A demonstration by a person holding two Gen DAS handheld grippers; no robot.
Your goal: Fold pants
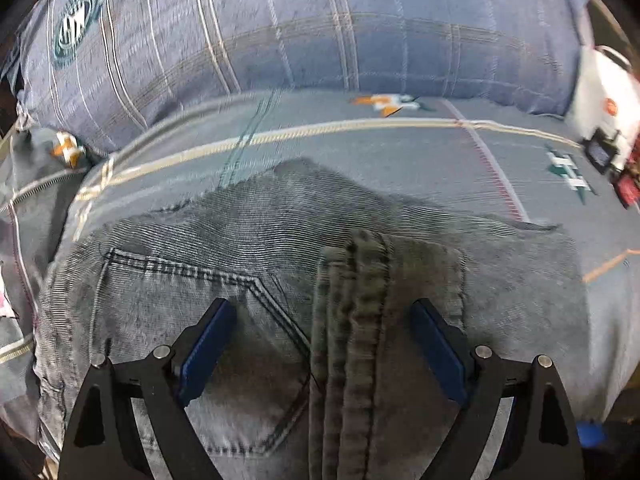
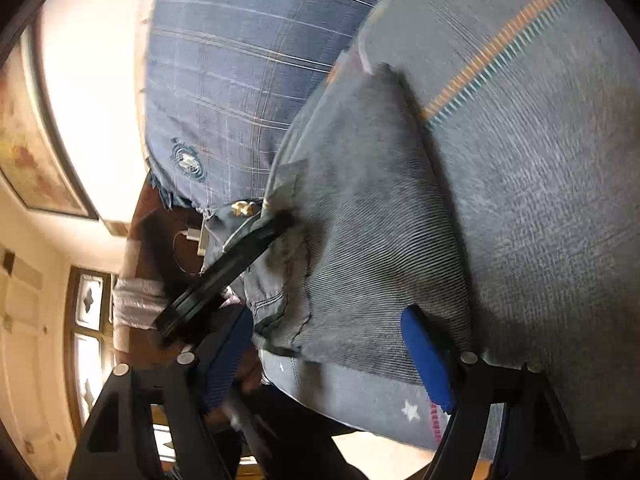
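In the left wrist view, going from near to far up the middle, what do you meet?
Left tongs → folded grey jeans → grey bedsheet with a yellow stripe → blue plaid pillow.

The supporting surface is a bed covered with a grey bedsheet (image 1: 360, 148). The sheet carries a pale yellow stripe, a thin red line crossing it, and small orange, white and teal motifs. A pillow (image 1: 300, 28) in a blue-grey plaid cover with a round teal emblem lies at the far edge of the sheet, touching it. Grey denim pants (image 1: 248, 264) lie flat on the sheet, near the pillow, back pocket facing up. A folded-over section with a thick seam rests on top of the pants. The right wrist view shows the same pants (image 2: 360, 208) beside an orange-and-teal stripe on the sheet.
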